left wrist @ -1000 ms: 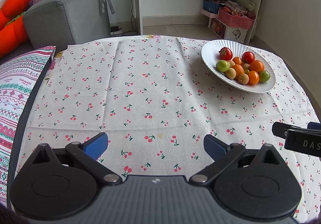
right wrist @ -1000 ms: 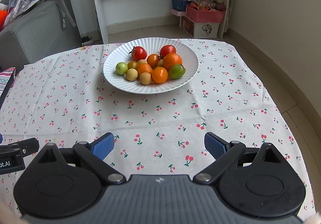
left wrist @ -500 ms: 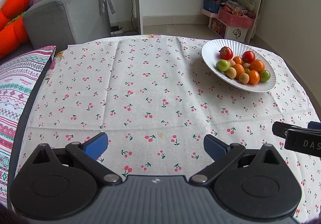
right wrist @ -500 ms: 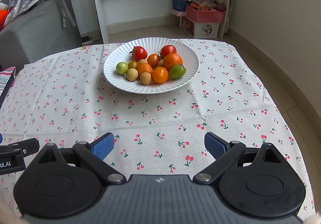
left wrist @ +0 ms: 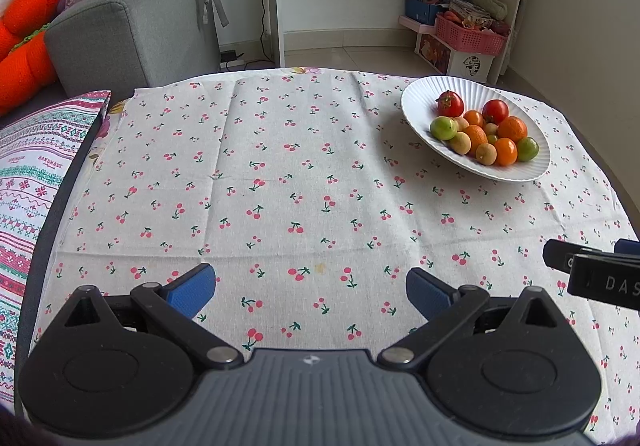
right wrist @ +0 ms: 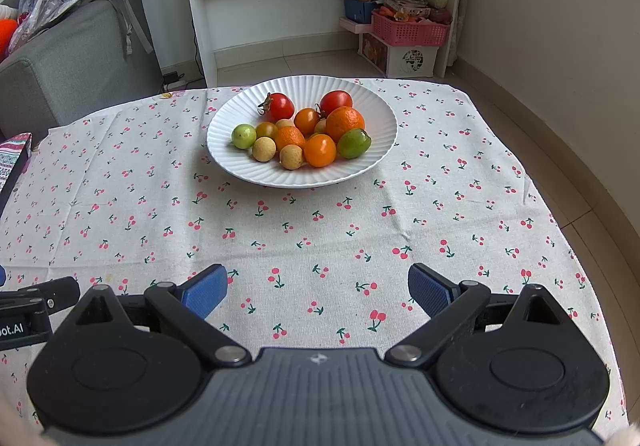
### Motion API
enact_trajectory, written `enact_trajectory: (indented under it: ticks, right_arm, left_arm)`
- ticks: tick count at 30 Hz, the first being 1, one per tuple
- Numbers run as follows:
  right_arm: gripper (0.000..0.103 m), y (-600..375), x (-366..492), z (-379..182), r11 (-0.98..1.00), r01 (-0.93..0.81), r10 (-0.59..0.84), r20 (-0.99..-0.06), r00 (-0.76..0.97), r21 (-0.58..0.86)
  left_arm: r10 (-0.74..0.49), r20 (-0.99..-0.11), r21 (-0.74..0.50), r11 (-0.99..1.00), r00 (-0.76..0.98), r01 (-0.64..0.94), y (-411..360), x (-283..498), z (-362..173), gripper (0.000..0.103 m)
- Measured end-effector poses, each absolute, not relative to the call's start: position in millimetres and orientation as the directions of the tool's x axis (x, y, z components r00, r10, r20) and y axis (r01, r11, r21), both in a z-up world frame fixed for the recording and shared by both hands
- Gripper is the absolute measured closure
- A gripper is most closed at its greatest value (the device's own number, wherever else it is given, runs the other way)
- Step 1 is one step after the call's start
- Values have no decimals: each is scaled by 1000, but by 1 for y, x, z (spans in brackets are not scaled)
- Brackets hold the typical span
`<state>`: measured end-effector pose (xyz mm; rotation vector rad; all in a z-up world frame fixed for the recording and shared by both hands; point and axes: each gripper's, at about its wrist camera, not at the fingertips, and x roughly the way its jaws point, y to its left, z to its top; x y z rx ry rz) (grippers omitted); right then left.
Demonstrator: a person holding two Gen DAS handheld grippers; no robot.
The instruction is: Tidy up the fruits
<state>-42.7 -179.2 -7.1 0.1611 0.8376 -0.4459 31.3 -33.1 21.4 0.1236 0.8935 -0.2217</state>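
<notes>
White ribbed plate near far edge of the surface, holding all the fruit: two red tomatoes, oranges, green limes, small tan fruits. Left tongs and right tongs both spread wide, empty, at near edge.

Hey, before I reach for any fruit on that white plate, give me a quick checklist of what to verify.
1. Right gripper jaws wide apart, nothing held: ok.
2. Left gripper jaws wide apart, nothing held: ok.
3. All fruit sits inside the white ribbed plate, none on the cherry-print tablecloth: ok.
4. Cloth between right gripper and plate free of obstacles: ok.
5. Front yellow-brown round fruit exposed for a grasp: ok.
6. Separate container for sorting: cannot tell, none in view.
</notes>
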Motion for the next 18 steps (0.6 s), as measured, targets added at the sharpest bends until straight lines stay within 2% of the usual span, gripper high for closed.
enact_trajectory:
  ticks: [18]
  right_arm:
    - [6, -178, -42, -5, 900, 434, -319, -745, 586, -43]
  left_arm:
    - [-138, -793, 22, 967, 594, 254, -35, 30, 17, 10]
